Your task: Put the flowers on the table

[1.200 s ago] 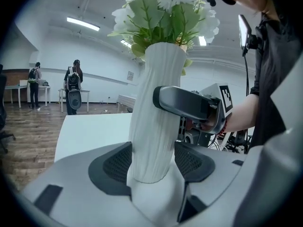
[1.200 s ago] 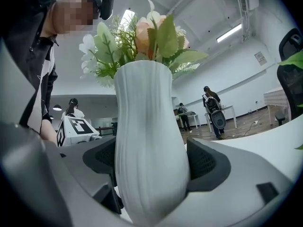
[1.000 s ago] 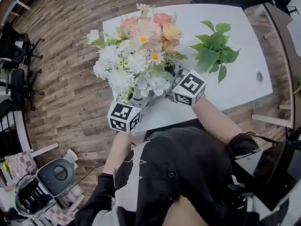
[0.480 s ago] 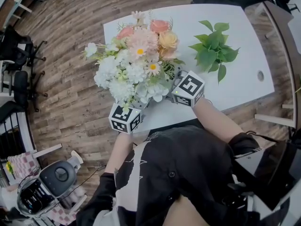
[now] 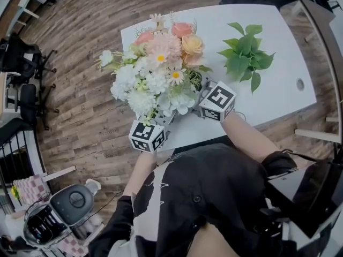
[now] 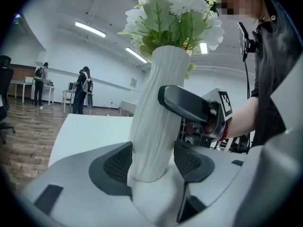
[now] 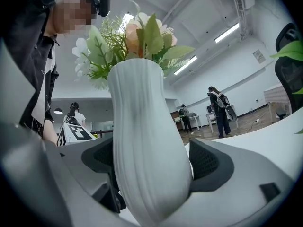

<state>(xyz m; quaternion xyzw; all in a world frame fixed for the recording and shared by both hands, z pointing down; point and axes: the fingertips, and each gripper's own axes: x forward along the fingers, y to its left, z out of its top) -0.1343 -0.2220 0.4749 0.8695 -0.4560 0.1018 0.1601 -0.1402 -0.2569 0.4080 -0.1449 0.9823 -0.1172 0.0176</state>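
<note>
A bouquet [image 5: 158, 71] of white, pink and peach flowers stands in a white ribbed vase [image 6: 154, 112], upright above the near left corner of the white table [image 5: 278, 90]. In the head view the blooms hide the vase. My left gripper [image 6: 151, 162] is shut on the vase's foot, and its jaws have just been closing a little with the vase between them. My right gripper [image 7: 151, 164] is shut on the vase's [image 7: 144, 141] belly from the opposite side. Both marker cubes show below the bouquet, the left [image 5: 146, 136] and the right [image 5: 217, 100]. Whether the vase's base touches the table is hidden.
A green leafy sprig [image 5: 244, 55] lies on the table to the right of the bouquet, and a round cable hole [image 5: 300, 83] sits further right. Wooden floor surrounds the table, with chairs [image 5: 24, 63] at the left. People [image 6: 83, 89] stand far back in the room.
</note>
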